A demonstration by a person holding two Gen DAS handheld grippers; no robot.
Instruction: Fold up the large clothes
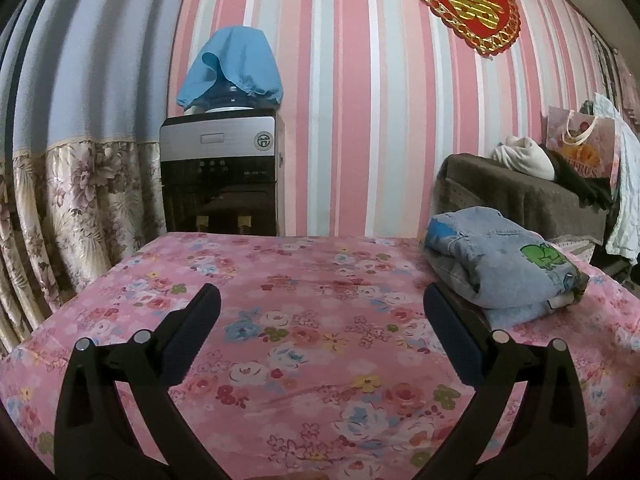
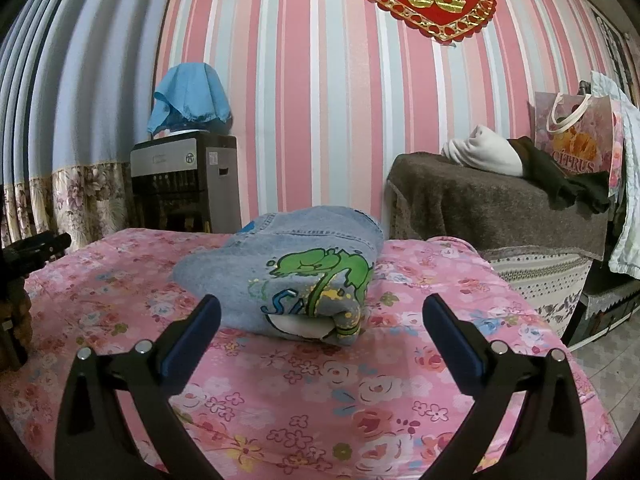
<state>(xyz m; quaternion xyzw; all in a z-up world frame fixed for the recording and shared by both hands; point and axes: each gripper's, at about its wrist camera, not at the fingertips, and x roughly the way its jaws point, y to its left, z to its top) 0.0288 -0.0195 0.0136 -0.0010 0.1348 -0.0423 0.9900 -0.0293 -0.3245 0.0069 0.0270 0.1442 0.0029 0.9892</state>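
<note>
Left gripper wide apart, empty, hovering over bare floral sheet. Right gripper likewise spread, holding nothing, aimed straight at the denim just ahead at 12 o'clock. From the left view, same bundle off at 2 o'clock, near the right finger, whether touching unclear. Folded into a compact stack, green print on top, one pale flap poking out at the near edge. Looks essentially done; perhaps only a tuck or tidy left.

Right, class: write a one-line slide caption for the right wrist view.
Open right gripper faces folded denim garment lying on the floral pink sheet.
</note>
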